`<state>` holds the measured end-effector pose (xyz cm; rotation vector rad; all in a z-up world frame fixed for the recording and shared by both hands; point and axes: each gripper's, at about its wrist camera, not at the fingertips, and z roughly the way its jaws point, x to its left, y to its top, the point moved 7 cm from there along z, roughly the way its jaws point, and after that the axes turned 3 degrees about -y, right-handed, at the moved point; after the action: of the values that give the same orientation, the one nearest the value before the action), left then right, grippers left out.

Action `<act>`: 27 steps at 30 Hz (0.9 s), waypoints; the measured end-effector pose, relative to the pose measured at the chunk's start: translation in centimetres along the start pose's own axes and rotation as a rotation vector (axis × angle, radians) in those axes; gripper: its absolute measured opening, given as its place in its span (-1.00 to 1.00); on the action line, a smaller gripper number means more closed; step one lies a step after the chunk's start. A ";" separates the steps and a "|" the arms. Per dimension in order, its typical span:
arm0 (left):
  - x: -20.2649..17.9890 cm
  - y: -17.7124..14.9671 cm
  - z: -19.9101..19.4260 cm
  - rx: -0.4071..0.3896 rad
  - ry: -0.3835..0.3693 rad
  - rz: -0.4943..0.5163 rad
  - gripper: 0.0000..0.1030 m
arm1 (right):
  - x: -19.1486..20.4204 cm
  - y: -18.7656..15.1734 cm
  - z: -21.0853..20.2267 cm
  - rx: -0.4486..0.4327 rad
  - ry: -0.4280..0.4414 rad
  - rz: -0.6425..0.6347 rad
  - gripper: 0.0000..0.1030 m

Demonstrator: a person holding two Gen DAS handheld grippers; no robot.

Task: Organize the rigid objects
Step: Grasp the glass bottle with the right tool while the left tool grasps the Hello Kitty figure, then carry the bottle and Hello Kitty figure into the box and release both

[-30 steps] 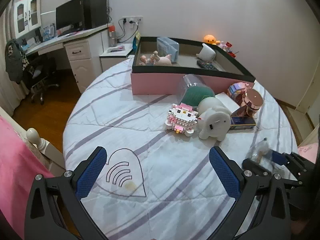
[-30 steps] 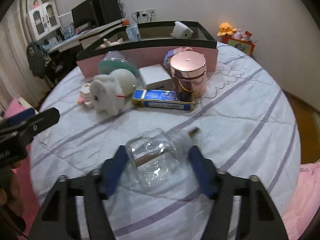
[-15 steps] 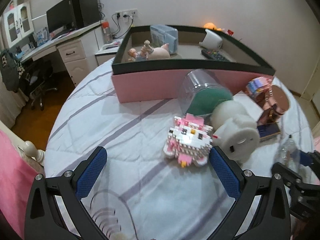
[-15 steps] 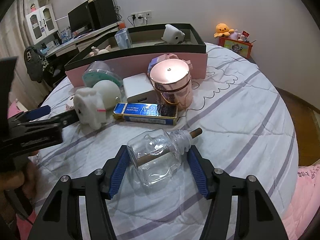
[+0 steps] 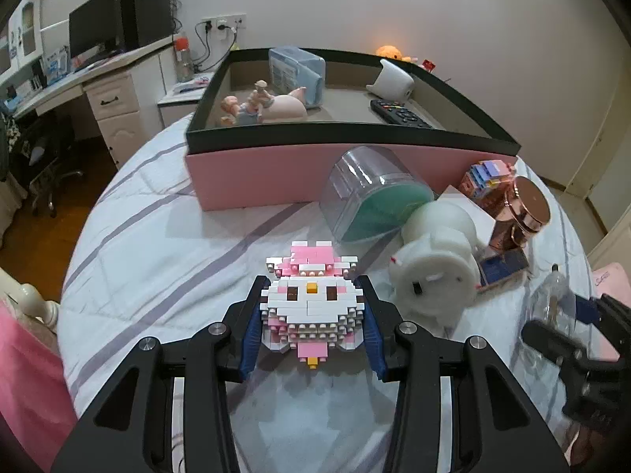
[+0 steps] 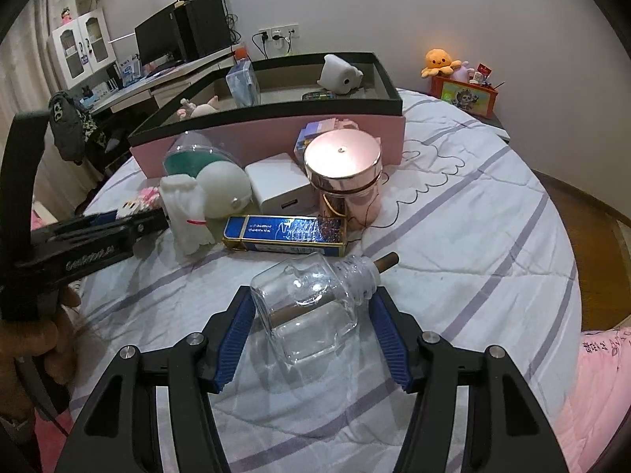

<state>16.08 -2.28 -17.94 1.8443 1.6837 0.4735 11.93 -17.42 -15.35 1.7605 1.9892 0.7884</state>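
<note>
My left gripper [image 5: 311, 317] is closing on the brick cat figure [image 5: 311, 303], which sits squarely between its fingers, face up on the bedspread [image 5: 157, 244]. The pink box [image 5: 276, 173] lies straight ahead beyond the fingertips. My right gripper [image 6: 311, 315] pinches the glass bottle [image 6: 311, 307], neck angled up-right past its right finger.

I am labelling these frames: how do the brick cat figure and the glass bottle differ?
The brick cat figure is opaque, pink and white; the glass bottle is clear. The figure is built of small bricks; the bottle is one smooth piece with a stopper. Shared: each lies on the striped bedcover between a pair of tongs.
</note>
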 end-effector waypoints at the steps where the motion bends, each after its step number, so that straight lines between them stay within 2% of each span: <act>1: 0.0 -0.1 -0.6 -0.009 0.003 0.000 -0.15 | -0.1 0.1 -0.2 -0.003 0.001 0.002 0.18; 6: 0.7 0.4 -2.6 -0.047 0.010 -0.010 -0.15 | -0.1 1.4 -1.4 -0.036 0.011 -0.001 0.18; 11: 1.3 2.3 -4.4 -0.096 0.008 -0.012 -0.15 | 0.2 3.8 -2.4 -0.077 0.032 -0.017 0.18; 18: 1.2 7.5 -4.6 -0.169 0.000 0.010 -0.15 | 0.7 11.4 -2.8 -0.175 0.043 -0.070 0.18; 24: 1.2 13.1 -2.4 -0.197 -0.018 0.002 -0.15 | 1.4 17.6 0.6 -0.176 0.070 -0.085 0.19; 27: 1.0 15.2 -0.7 -0.194 -0.016 0.006 -0.15 | 1.3 18.9 3.0 -0.149 0.068 -0.086 0.19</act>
<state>27.54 -1.52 -7.89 1.7091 1.5632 0.6014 28.30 -14.40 -5.78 1.5734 1.9795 0.9526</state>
